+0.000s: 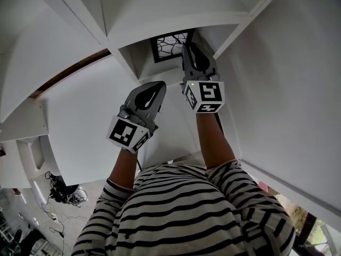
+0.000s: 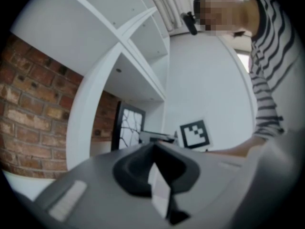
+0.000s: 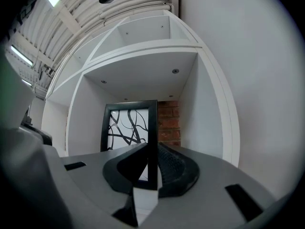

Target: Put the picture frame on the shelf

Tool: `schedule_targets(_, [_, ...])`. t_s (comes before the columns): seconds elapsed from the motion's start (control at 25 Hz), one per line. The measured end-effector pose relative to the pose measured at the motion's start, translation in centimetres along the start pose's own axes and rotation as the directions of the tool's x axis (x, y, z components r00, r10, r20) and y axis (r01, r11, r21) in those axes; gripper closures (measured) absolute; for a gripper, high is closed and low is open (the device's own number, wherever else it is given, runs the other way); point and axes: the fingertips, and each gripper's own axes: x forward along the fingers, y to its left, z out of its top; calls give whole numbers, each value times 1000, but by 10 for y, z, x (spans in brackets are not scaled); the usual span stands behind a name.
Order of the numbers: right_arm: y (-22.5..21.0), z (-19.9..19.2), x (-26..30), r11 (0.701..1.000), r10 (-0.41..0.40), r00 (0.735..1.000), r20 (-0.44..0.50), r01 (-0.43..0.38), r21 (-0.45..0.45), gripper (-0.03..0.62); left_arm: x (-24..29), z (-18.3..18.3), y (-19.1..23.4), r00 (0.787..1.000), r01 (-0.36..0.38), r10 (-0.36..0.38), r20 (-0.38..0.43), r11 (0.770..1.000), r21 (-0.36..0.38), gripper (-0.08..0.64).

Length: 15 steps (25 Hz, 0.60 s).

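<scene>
The picture frame point(image 1: 169, 46), black-edged with a white picture of dark branching lines, stands upright in a compartment of the white shelf point(image 1: 176, 21). My right gripper point(image 1: 189, 51) reaches into that compartment and is shut on the frame's right bar. In the right gripper view the bar point(image 3: 152, 128) runs down between the jaws of this gripper point(image 3: 151, 150). My left gripper point(image 1: 159, 86) hangs lower and left, outside the compartment, shut on nothing. From the left gripper view its jaws point(image 2: 153, 147) meet, with the frame point(image 2: 127, 128) and the right gripper's marker cube point(image 2: 194, 134) beyond.
The shelf unit has several white compartments and dividers point(image 3: 143, 46). A red brick wall point(image 2: 28, 104) shows behind the open back point(image 3: 169, 123). A white side panel point(image 1: 287, 89) rises on the right. Cables point(image 1: 64, 193) lie on the floor at lower left.
</scene>
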Motion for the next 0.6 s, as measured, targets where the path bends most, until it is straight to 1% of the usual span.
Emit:
schedule_targets(0.24, [-1,-8,3,1000,-6,1000,-5,6,-7,532,1,-4,-3,1000,2,-2,-8,1000,-7,554])
schedule_targets(0.6, [0,-8,4,1000,12,1000,2,-12,-17,532,2,-7,-4,1000,-3,3,-11,1000,-13,554])
